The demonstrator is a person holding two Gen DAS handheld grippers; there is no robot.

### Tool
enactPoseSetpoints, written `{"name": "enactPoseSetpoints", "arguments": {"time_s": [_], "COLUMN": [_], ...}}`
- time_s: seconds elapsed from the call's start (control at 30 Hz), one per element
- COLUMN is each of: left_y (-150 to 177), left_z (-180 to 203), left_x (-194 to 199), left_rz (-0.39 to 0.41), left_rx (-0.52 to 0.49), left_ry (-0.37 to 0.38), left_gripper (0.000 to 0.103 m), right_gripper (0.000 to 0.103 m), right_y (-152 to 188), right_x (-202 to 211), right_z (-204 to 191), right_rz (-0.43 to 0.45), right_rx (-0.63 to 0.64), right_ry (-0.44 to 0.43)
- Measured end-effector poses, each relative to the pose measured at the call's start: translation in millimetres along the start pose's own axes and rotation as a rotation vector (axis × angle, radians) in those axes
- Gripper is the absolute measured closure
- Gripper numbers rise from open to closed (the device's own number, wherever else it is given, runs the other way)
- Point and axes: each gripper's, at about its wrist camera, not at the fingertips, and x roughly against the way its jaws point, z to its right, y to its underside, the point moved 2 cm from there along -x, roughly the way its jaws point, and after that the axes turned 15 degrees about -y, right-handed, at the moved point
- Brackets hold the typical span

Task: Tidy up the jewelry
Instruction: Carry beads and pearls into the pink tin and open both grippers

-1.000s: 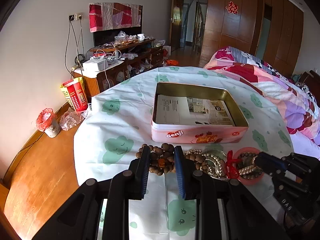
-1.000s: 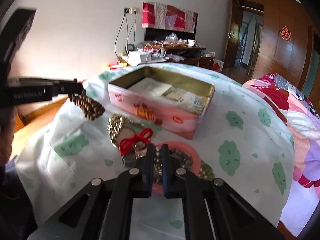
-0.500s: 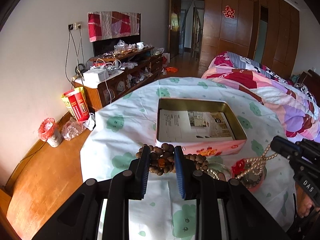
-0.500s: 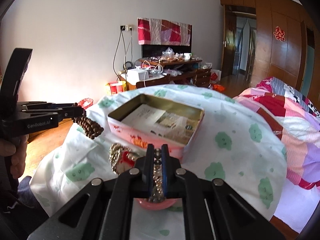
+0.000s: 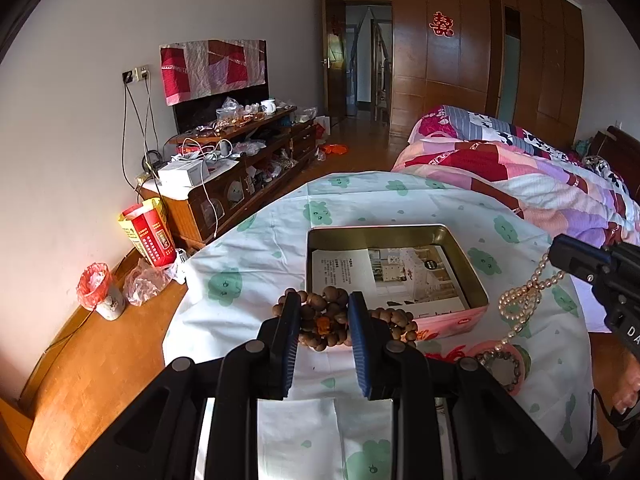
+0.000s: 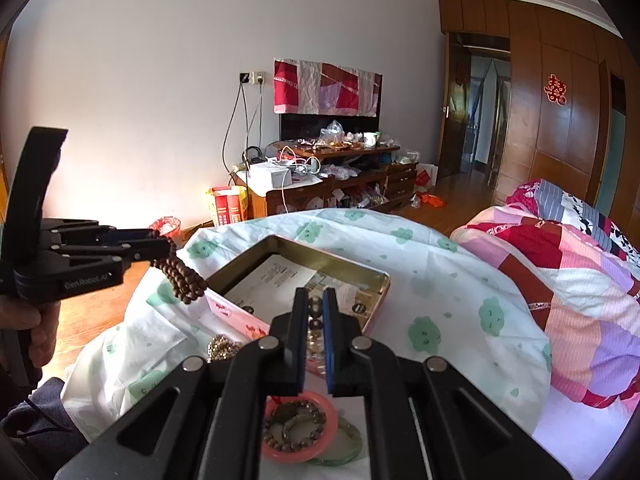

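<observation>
Left gripper [image 5: 324, 312] clamps the wooden bead bracelet [image 5: 328, 322], right gripper [image 6: 316, 312] pinches the pearl necklace [image 5: 520, 300], both above the tin [image 5: 452, 322].

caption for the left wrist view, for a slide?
Left gripper holds brown bead strand near open tin; right gripper lifts pearl necklace.

White plastered wall [image 5: 72, 112], bare but for a double socket [image 5: 136, 75] with black cables hanging from it. Below, a low wooden cabinet [image 5: 248, 184] along the wall, its top cluttered with bags, a white box and a mug; a red-and-pink patchwork cloth [image 5: 212, 68] drapes the dark screen above. Wood plank floor [image 5: 92, 364], sunlit, warm orange. Red-lined bin [image 5: 98, 290] and red-and-yellow carton [image 5: 146, 232] at the wall's foot. Brown panelled wardrobes [image 5: 460, 60] with a red paper cutout [image 5: 441, 24]; open doorway [image 5: 360, 60] beside them. Bed [image 5: 520, 176] under a patchwork quilt.
</observation>
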Motion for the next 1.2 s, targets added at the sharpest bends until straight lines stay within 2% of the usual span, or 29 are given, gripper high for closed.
{"name": "enactPoseSetpoints", "arguments": {"time_s": [0.3, 0.67, 1.2], "left_y": [-11, -32, -44], "left_z": [5, 18, 30], "left_x": [-18, -45, -80], "left_rz": [-0.007, -0.003, -0.044], "left_rx": [-0.029, -0.067, -0.068], "left_ry": [-0.009, -0.040, -0.071], "left_gripper": [0.079, 0.079, 0.079], "right_gripper": [0.095, 0.095, 0.095], "right_y": [-14, -29, -28], "right_x": [-7, -38, -77], "right_z": [4, 29, 53], "right_rz": [0.001, -0.013, -0.046], "right_rx": [0.027, 0.023, -0.032], "right_ry": [-0.002, 0.017, 0.047]}}
